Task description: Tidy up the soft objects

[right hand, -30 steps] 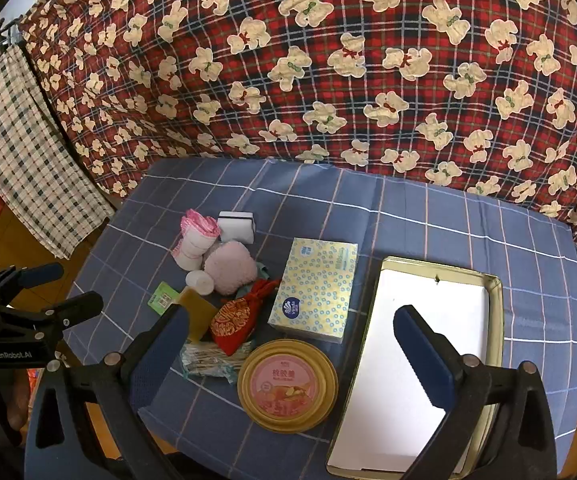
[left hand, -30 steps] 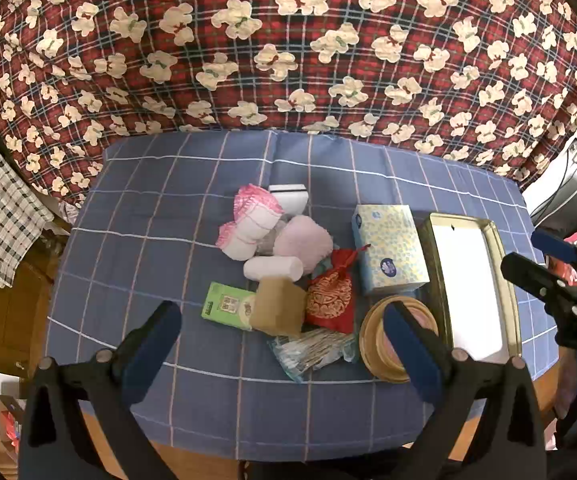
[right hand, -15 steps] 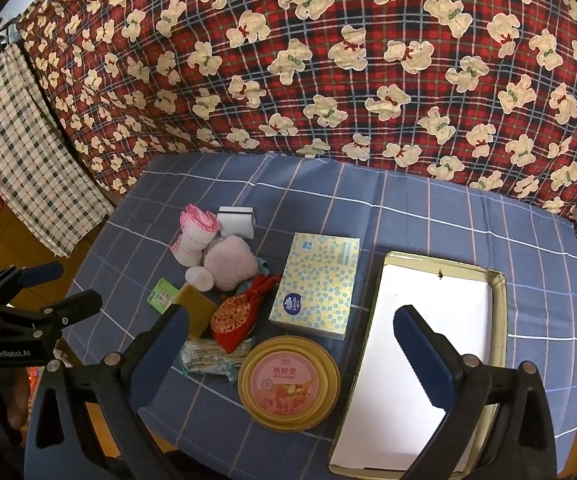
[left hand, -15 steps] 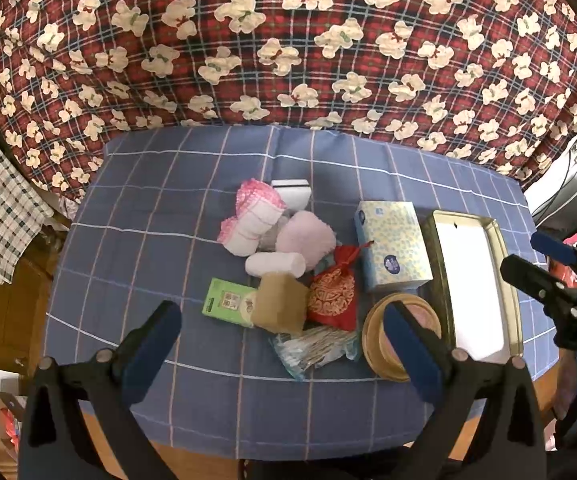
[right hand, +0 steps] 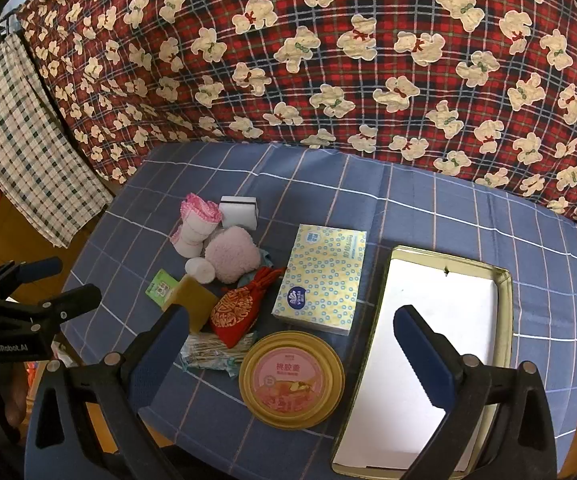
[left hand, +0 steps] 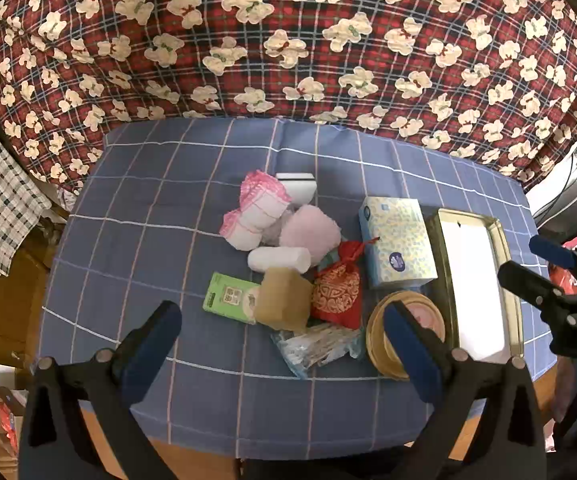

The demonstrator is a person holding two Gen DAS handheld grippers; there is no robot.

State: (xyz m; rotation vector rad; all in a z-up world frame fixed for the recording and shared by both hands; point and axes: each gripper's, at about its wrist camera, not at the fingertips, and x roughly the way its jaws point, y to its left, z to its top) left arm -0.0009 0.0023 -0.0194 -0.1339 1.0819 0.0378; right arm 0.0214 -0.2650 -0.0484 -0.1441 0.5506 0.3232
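A heap of small items lies mid-table: a pink fluffy puff, pink-frilled white cloth rolls, a white roll, a white sponge block, a tan sponge, a red embroidered pouch and a tissue pack. A gold-rimmed white tray lies at the right. My left gripper and right gripper both hover open above the near table edge, holding nothing.
A round gold-lidded tin sits beside the tray. A green card and a clear bag of sticks lie near the front. Blue checked cloth covers the table; red bear-print fabric hangs behind. Each gripper shows at the other view's edge.
Both views have shifted slightly downward over the table, so the items sit a little lower in frame. Nothing on the table moved; both grippers stay open.
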